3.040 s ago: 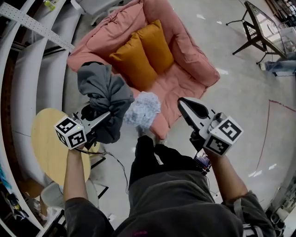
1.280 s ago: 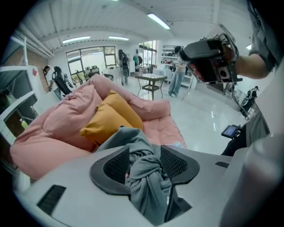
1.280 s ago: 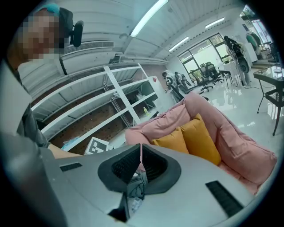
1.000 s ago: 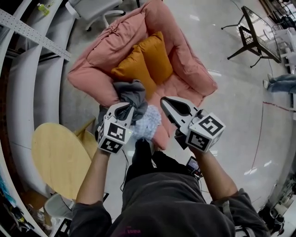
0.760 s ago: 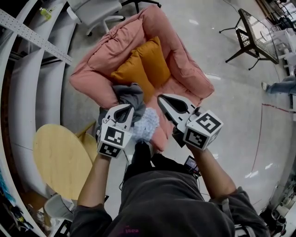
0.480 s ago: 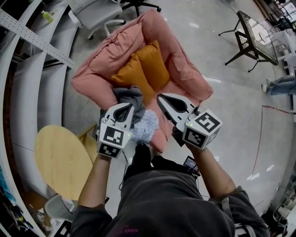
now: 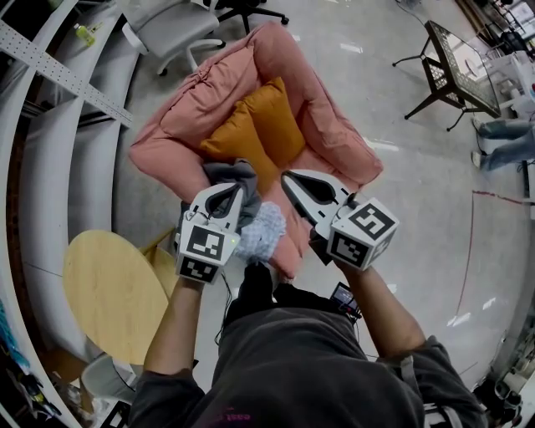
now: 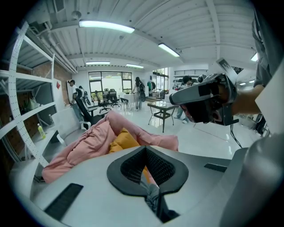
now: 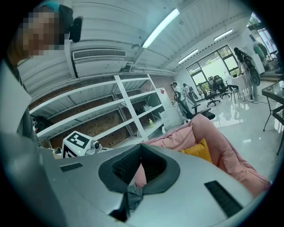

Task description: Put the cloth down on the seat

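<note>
The grey cloth (image 7: 236, 174) is bunched at the front left of the pink armchair's seat (image 7: 311, 155), beside the orange cushions (image 7: 255, 125). My left gripper (image 7: 225, 191) is shut with the cloth gathered at its tips and hanging under it. In the left gripper view the cloth (image 8: 153, 198) shows in the slit between the shut jaws (image 8: 145, 149). My right gripper (image 7: 289, 177) hovers shut over the seat's front, to the cloth's right, with nothing in it. Its jaws (image 9: 141, 147) point at the armchair (image 9: 213, 137).
A pale fluffy bundle (image 7: 261, 231) lies at the seat's front edge between the grippers. A round wooden table (image 7: 109, 288) stands at the left, white shelving (image 7: 50, 50) beyond it. An office chair (image 7: 171, 25) and a black side table (image 7: 456, 58) stand farther off.
Three seconds ago the left gripper held the cloth up, left of the chair. It has since come down to the seat's front. Over the last second both grippers barely moved.
</note>
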The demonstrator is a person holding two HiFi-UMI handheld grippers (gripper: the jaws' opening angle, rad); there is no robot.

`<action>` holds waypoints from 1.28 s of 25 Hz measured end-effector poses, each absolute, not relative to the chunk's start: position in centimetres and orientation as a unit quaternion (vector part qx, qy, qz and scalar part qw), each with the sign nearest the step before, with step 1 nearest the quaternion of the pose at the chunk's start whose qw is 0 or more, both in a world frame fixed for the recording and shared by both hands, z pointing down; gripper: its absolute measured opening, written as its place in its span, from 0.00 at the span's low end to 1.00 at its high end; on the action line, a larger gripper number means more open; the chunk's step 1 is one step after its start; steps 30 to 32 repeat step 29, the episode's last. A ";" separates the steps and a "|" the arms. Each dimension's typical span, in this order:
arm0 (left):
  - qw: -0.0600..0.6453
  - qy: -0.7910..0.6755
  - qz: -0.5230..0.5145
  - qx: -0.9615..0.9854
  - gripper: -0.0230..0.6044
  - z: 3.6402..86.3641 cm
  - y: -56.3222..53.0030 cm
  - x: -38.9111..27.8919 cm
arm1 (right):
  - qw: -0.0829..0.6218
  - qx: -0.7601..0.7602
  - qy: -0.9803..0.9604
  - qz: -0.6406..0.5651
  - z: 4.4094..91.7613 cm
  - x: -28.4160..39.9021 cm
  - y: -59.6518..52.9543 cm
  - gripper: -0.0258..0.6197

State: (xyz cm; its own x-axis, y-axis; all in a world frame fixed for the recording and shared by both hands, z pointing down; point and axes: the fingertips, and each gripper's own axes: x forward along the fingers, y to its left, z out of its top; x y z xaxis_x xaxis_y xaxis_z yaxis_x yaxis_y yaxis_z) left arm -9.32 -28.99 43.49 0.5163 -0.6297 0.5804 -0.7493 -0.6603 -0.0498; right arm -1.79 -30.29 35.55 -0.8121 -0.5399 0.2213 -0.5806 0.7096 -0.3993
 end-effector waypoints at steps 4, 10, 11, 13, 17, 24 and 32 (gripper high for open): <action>0.110 -0.400 0.287 0.864 0.05 43.5 -28.9 -9.5 | 0.051 0.300 -0.926 0.225 35.5 -2.1 -30.2 0.06; 0.112 -0.402 0.287 0.862 0.05 43.8 -28.8 -9.7 | 0.055 0.298 -0.926 0.227 36.1 -2.4 -30.1 0.06; 0.113 -0.402 0.287 0.862 0.05 43.8 -28.8 -9.7 | 0.056 0.298 -0.925 0.227 36.2 -2.4 -30.0 0.06; 0.114 -0.402 0.287 0.862 0.05 43.9 -28.7 -9.8 | 0.056 0.299 -0.925 0.229 36.2 -2.4 -30.0 0.06; 0.115 -0.400 0.288 0.862 0.05 44.0 -28.8 -9.8 | 0.057 0.301 -0.924 0.228 36.2 -2.4 -30.2 0.06; 0.117 -0.398 0.289 0.863 0.05 44.1 -29.0 -9.8 | 0.058 0.302 -0.923 0.231 36.5 -2.4 -30.2 0.06; 0.117 -0.397 0.291 0.862 0.05 44.1 -29.0 -9.7 | 0.058 0.303 -0.923 0.230 36.4 -2.3 -30.3 0.06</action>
